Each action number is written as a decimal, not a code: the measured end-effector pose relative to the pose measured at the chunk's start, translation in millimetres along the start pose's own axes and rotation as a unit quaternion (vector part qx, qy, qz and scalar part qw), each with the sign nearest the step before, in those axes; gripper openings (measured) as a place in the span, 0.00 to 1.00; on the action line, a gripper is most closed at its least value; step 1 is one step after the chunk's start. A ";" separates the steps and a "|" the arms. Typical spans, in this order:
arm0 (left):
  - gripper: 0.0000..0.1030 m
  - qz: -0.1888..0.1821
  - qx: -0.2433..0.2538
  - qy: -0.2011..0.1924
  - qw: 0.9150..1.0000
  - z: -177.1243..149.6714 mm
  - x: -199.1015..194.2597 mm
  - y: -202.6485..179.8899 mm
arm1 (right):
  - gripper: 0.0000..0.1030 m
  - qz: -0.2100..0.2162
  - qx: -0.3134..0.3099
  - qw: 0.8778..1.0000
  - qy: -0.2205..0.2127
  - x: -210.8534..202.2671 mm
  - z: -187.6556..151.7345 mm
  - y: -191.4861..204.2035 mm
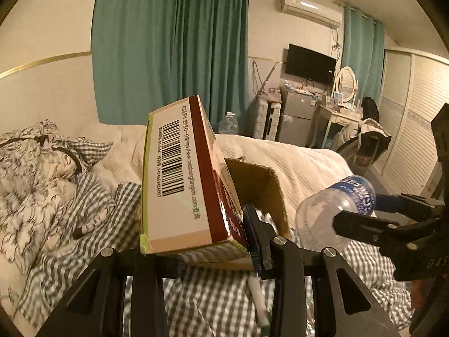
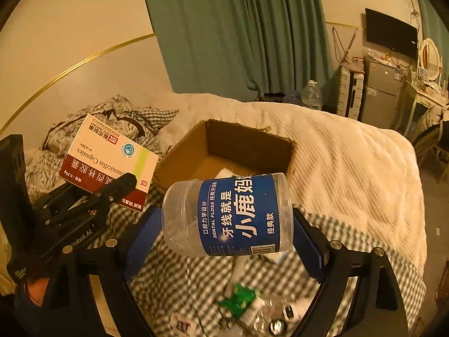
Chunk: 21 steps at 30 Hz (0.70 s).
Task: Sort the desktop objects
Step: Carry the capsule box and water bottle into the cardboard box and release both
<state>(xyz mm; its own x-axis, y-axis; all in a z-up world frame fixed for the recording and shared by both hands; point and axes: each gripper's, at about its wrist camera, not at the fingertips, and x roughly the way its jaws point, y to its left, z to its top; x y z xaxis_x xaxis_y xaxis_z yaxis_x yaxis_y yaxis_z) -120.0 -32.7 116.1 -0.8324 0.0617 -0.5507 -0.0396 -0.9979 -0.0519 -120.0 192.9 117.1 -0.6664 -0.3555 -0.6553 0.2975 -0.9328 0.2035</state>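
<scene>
Left gripper (image 1: 196,252) clamped on a medicine box (image 1: 182,179), tilted up through the middle of the left wrist view, above a checked cloth (image 1: 213,295). Right gripper (image 2: 227,224) closed across a clear floss jar (image 2: 228,214) with a blue label, lying sideways at the centre of the right wrist view. Behind both, mid-frame, an open cardboard box (image 2: 247,146) on a cream blanket (image 2: 350,163); small clutter (image 2: 241,300) low in the frame.

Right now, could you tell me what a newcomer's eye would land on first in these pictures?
Probably the clear dental floss jar with its blue label, held sideways in the right gripper at centre. Next, the medicine box clamped upright in the left gripper, barcode showing. Behind both, an open cardboard box sits on the bed.
</scene>
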 end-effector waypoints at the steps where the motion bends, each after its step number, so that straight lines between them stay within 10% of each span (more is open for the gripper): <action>1: 0.36 0.003 0.001 0.004 1.000 1.5 13.5 2.0 | 0.86 0.006 0.007 1.000 0.005 11.3 4.0 -3.2; 11: 0.37 0.026 0.011 0.059 0.998 -12.8 133.2 19.1 | 0.87 0.025 0.062 0.997 0.038 135.1 22.9 -46.0; 17: 0.87 0.051 -0.031 0.060 0.996 -16.4 149.5 32.4 | 0.87 0.030 0.083 0.996 0.004 146.3 33.0 -63.3; 21: 0.87 0.048 -0.032 0.049 0.997 -7.4 124.2 29.3 | 0.88 0.016 0.062 0.998 -0.016 125.9 36.9 -60.4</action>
<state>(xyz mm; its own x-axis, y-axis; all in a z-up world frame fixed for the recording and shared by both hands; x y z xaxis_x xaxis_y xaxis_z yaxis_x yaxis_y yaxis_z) -220.5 -54.0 40.1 -0.7727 -0.0299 -0.6340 0.0762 -0.9960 -0.0459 -247.1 202.3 49.1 -0.6795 -0.3850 -0.6246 0.2333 -0.9205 0.3135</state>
